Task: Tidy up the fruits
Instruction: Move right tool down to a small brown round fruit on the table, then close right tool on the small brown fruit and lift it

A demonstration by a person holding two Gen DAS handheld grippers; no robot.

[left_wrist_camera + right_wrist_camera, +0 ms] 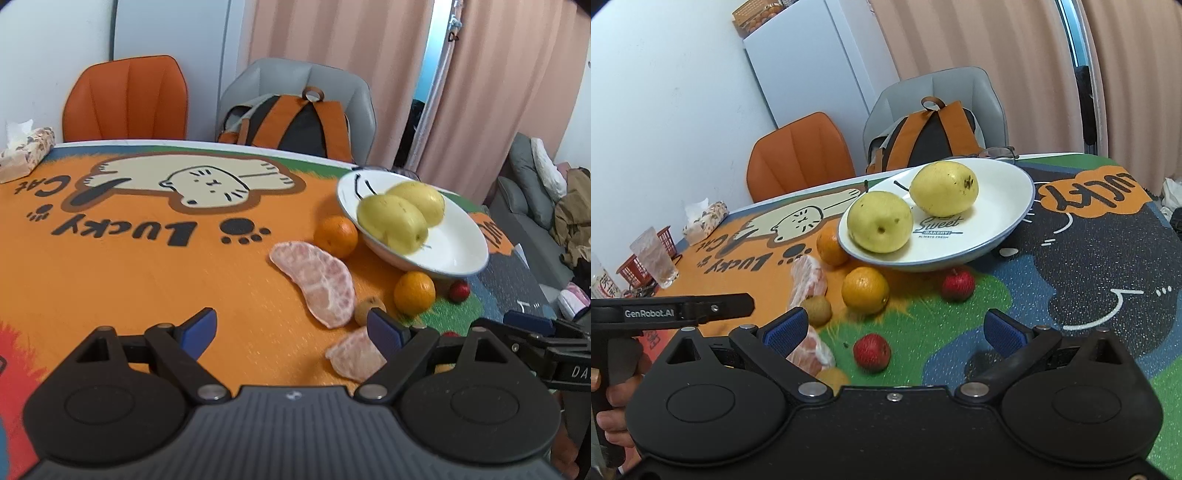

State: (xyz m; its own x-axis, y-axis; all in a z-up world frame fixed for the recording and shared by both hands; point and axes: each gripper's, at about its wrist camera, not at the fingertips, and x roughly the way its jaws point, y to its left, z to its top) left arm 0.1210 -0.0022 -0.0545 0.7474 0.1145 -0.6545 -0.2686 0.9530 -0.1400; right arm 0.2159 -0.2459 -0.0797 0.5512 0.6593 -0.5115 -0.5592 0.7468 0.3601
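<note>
A white plate (pixel 454 254) (pixel 997 192) holds two yellow pears (pixel 393 219) (pixel 881 221). Around it on the mat lie two oranges (pixel 414 293) (pixel 865 290), two pomelo segments (pixel 317 280) (pixel 809 275), small red fruits (pixel 871 351) (pixel 459 291) and a small brown fruit (pixel 369 309) (pixel 817 310). My left gripper (pixel 293 332) is open and empty, low over the mat, left of the near pomelo segment (pixel 356 356). My right gripper (pixel 899 330) is open and empty, just above a red fruit.
The cartoon cat mat (pixel 147 258) covers the table. A tissue pack (pixel 26 151), a glass (pixel 655 256) and red baskets (pixel 633 271) stand at the far left. An orange chair (pixel 125 99) and a grey chair with a backpack (pixel 288 123) stand behind the table.
</note>
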